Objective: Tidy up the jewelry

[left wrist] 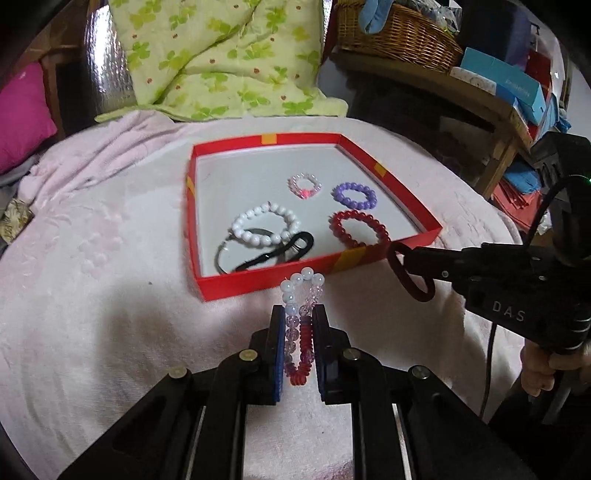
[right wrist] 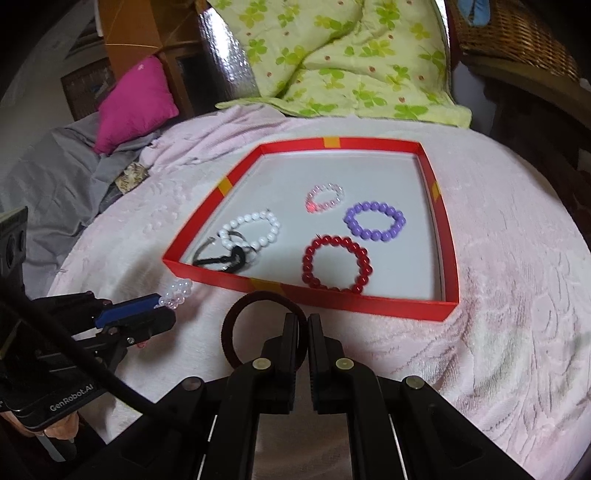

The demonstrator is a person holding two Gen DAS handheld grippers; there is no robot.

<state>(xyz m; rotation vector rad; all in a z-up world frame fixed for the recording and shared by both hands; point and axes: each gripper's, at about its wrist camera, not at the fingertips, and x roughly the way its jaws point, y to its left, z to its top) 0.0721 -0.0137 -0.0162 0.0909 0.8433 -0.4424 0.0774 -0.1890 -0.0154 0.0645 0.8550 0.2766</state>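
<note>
Left wrist view takes in a pink blanket spread wide, with a green quilt heaped behind it and a wicker basket off to the right. On the blanket sits a red tray, its low walls all around. Inside lie a white bracelet, a red bracelet, a purple bracelet, a small pink bracelet and a black hair tie over a thin bangle; bare floor shows along the far wall. Just short of the near wall, the left gripper is clenched on a clear beaded bracelet. The right gripper pinches a dark hair tie, beside the tray's near rim.
</note>
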